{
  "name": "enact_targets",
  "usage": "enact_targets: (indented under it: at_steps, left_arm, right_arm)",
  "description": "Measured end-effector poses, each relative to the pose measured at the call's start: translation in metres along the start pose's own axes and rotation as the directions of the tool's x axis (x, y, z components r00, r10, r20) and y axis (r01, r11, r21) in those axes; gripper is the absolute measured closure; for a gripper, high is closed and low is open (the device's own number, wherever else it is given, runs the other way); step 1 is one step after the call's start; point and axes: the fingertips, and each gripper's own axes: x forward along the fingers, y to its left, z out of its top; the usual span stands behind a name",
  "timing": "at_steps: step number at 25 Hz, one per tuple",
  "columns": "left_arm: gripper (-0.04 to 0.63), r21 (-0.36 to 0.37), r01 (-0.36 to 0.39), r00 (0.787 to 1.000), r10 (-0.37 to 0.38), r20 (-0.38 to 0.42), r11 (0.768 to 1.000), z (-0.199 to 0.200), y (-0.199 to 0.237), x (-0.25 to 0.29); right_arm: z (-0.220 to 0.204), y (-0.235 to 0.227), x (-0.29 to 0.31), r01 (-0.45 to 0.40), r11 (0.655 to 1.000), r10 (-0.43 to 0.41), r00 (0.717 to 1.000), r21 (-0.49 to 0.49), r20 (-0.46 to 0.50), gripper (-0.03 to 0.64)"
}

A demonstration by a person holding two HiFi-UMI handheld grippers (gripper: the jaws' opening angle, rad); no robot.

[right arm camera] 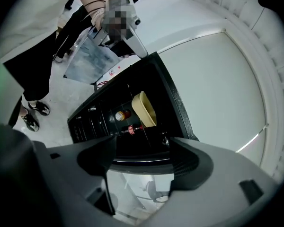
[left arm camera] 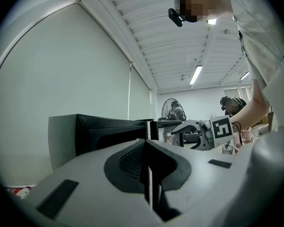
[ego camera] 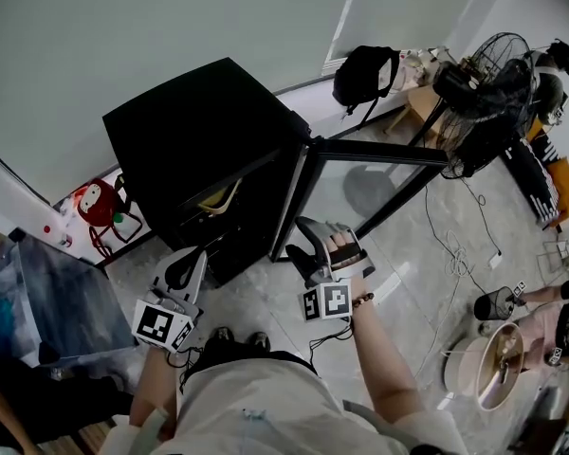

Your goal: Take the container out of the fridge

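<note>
The black fridge (ego camera: 204, 140) stands with its glass door (ego camera: 360, 183) swung open to the right. Inside, a tan container (right arm camera: 144, 109) rests tilted on a shelf, also visible as a tan rim (ego camera: 220, 200) in the head view. Small bottles (right arm camera: 120, 116) lie beside it. My right gripper (ego camera: 308, 230) is open at the door's free edge, whose dark frame (right arm camera: 142, 161) crosses the gap ahead of the jaws. My left gripper (ego camera: 194, 262) is low in front of the fridge, pointing upward. It is shut (left arm camera: 149, 183) with nothing in it.
A standing fan (ego camera: 488, 93), a black bag (ego camera: 365, 72) and a wooden stool sit behind the door. A translucent blue box (ego camera: 47, 301) stands at the left, red items (ego camera: 95, 202) by the wall. Cables and a pale tub (ego camera: 498, 363) lie right, near another person.
</note>
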Motion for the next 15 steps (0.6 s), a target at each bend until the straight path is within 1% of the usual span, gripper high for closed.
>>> enact_targets:
  at_steps: [7, 11, 15]
  left_arm:
    - [0.589, 0.004, -0.021, 1.0, 0.021, -0.017, 1.0, -0.003, 0.003, -0.01]
    - [0.589, 0.011, -0.05, 0.998, 0.05, -0.036, 0.999, -0.004, 0.013, -0.021]
    - [0.589, 0.018, -0.1, 0.993, 0.101, -0.065, 0.995, -0.007, 0.033, -0.044]
  right_arm:
    - [0.013, 0.007, 0.013, -0.019, 0.999, 0.02, 1.0, -0.044, 0.021, 0.282]
    - [0.028, 0.008, 0.04, -0.046, 0.996, 0.051, 0.997, -0.072, 0.061, 0.282]
    - [0.046, 0.003, 0.073, -0.044, 0.994, 0.054, 0.994, -0.097, 0.096, 0.282]
